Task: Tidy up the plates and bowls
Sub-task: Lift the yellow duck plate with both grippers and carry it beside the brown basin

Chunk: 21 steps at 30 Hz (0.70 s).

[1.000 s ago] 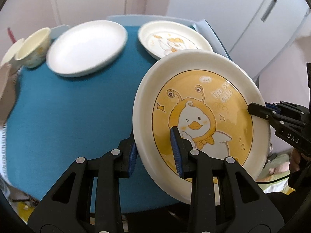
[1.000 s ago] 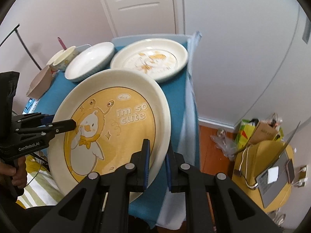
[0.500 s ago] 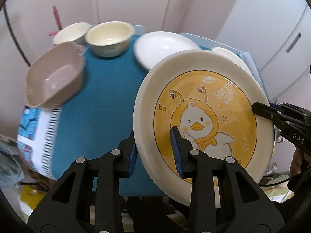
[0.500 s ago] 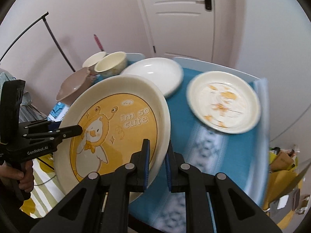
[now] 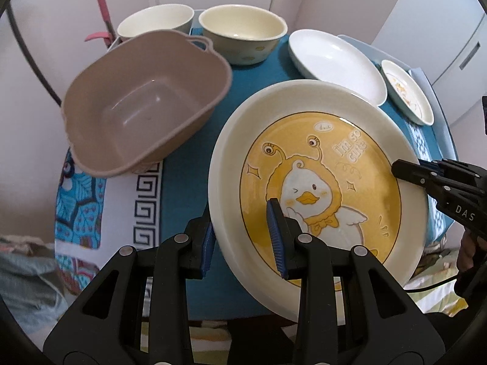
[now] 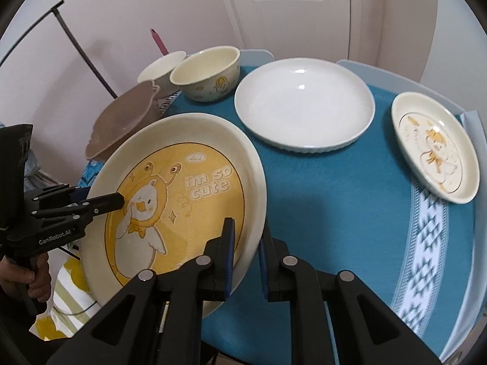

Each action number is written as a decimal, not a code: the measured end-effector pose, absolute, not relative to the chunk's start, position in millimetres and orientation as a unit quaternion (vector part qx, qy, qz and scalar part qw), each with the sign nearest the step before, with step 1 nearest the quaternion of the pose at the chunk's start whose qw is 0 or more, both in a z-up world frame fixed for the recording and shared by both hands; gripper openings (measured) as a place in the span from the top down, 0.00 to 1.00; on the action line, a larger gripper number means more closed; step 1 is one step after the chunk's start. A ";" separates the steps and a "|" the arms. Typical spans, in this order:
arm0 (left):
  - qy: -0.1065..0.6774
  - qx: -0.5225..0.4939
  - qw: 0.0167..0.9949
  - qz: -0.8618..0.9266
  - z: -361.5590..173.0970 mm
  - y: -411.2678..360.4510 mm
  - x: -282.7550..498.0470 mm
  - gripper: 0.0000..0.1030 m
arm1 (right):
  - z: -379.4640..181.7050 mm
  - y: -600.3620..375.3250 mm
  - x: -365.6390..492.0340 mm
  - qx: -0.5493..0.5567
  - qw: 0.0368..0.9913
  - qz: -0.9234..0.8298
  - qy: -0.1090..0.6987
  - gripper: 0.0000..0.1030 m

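A large cream plate with a yellow duck picture [image 5: 322, 182] is held tilted above the blue table, gripped on both sides. My left gripper [image 5: 243, 237] is shut on its near-left rim. My right gripper [image 6: 246, 252] is shut on the opposite rim and shows at the right of the left wrist view [image 5: 408, 172]. The duck plate [image 6: 182, 188] fills the left half of the right wrist view, where my left gripper [image 6: 112, 202] clamps its far edge. A brown plastic basin [image 5: 143, 106] sits left of the plate.
A plain white plate [image 6: 304, 103] and a small duck plate [image 6: 435, 149] lie on the blue tablecloth [image 6: 350, 197]. A cream bowl [image 5: 243, 36] and a second bowl [image 5: 155, 24] stand at the back. A pink wall and white door are behind.
Both grippers have carried the duck plate leftward along the table. The brown basin and the bowls have come into closer view; the small duck plate has slid to the right.
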<state>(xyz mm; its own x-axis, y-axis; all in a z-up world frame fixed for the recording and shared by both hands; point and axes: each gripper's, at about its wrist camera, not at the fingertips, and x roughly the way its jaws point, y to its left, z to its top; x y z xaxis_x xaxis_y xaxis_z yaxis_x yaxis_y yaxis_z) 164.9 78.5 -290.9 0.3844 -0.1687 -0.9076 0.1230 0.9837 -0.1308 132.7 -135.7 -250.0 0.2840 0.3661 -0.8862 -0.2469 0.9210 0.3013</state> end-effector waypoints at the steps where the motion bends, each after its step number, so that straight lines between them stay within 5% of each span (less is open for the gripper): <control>1: 0.548 -0.018 0.831 -0.092 -294.0 80.8 167.9 0.72 | -251.3 -132.3 133.3 0.054 0.799 0.188 0.568 0.87; 21: 0.549 0.015 0.827 -0.117 -317.7 86.0 177.8 0.72 | -270.6 -123.8 127.8 0.069 0.808 0.141 0.568 0.87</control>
<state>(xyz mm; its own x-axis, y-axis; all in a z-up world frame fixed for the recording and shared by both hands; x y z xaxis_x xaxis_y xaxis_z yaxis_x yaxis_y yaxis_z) 177.8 86.0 -317.7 0.3693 -0.1775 -0.9122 0.2109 0.9720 -0.1038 127.8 -123.8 -270.6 0.3157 0.3069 -0.8978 -0.1502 0.9505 0.2721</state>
